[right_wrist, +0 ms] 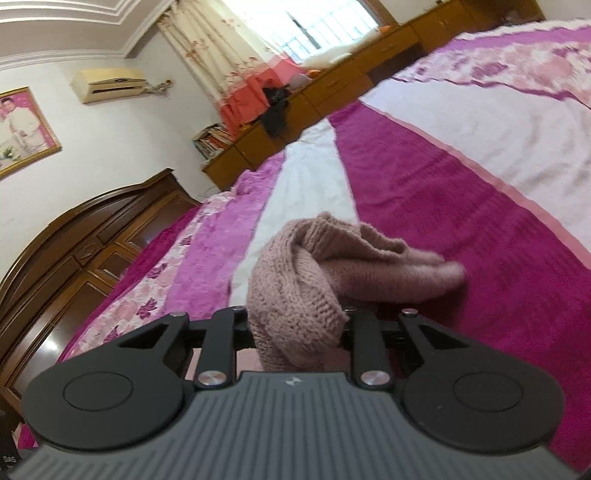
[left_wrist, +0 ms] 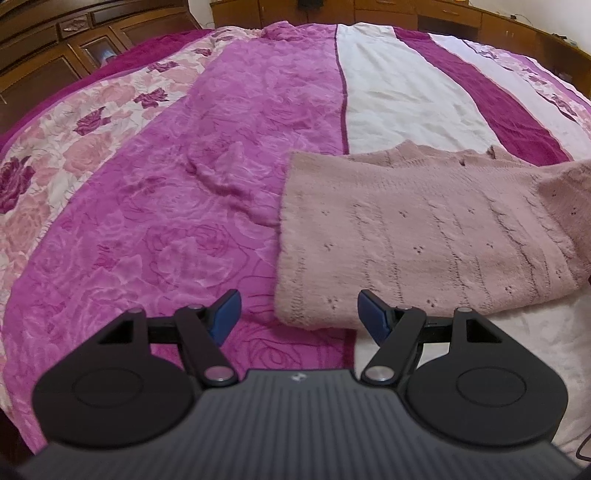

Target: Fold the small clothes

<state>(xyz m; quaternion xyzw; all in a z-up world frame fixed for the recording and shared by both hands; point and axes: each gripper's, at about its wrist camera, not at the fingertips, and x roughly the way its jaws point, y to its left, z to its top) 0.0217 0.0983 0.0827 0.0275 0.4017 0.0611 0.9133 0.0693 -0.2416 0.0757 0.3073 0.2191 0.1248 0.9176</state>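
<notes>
The pink knitted sweater [left_wrist: 424,236] lies on the bed [left_wrist: 221,166], its covering striped magenta, white and floral. The left gripper [left_wrist: 299,314] hangs wide above its near edge, holding nothing. The right gripper [right_wrist: 295,325] pinches a lifted bunch of the knit; wooden cabinets [right_wrist: 332,88] line the wall.

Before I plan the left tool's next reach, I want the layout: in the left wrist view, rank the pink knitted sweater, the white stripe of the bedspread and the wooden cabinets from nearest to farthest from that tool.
1. Pink knitted sweater: just ahead of the left tool, slightly right.
2. White stripe: beyond the sweater, running up the bed.
3. Wooden cabinets: farthest, past the bed's far edge.
</notes>
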